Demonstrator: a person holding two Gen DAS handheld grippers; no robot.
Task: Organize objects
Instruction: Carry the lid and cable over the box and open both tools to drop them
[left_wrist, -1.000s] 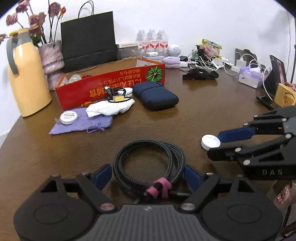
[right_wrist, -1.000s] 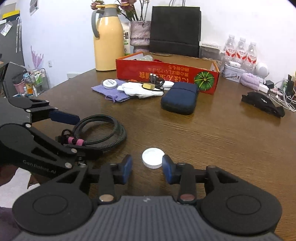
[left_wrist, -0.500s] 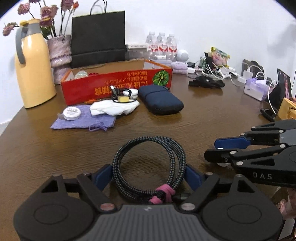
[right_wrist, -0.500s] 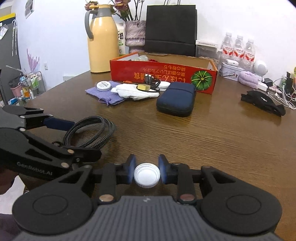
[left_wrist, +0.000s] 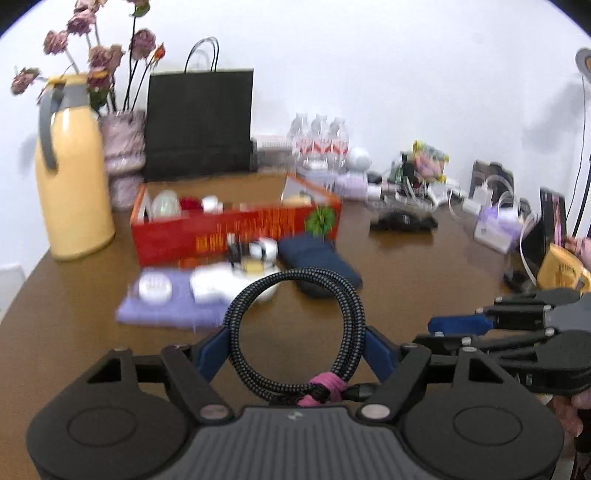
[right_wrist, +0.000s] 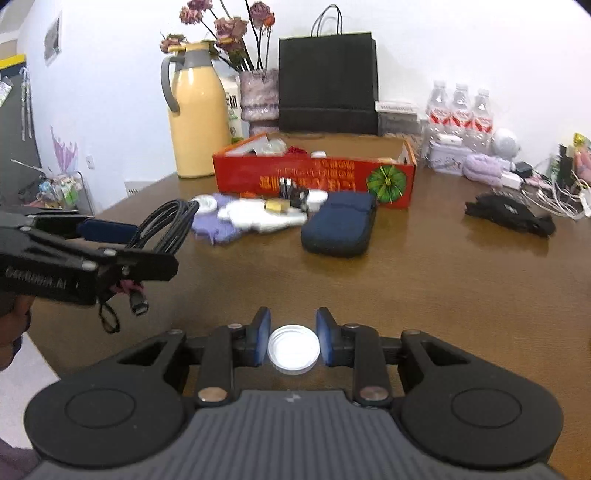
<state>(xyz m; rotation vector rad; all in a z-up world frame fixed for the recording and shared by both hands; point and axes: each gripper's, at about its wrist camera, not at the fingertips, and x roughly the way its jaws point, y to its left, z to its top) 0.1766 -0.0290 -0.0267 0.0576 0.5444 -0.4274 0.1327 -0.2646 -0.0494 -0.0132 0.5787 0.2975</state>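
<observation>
Left gripper (left_wrist: 295, 347): It squeezes the coiled cable (left_wrist: 295, 332) from both sides. The cable is up in the air, off the tabletop (right_wrist: 443, 280). One plug end hangs down loose.

Right gripper (right_wrist: 293, 338): Its blue pads (right_wrist: 263, 334) press on the white cap (right_wrist: 293, 349) from two sides. The cap looks lifted a little, near the front edge of the tabletop.

Why held this way: Two things can ride at once, one in each gripper. I think both are going to the red box (right_wrist: 314, 179).

Red box: It sits near the back edge of the tabletop, open on top. Small things are already inside.

Beside the box: A dark blue pouch (right_wrist: 338, 229), a purple bag (right_wrist: 214, 221) and a white cloth (right_wrist: 258, 216) lie just in front. They still need tidying, I think.

Watch out: The hanging plug could catch on the box wall.
</observation>
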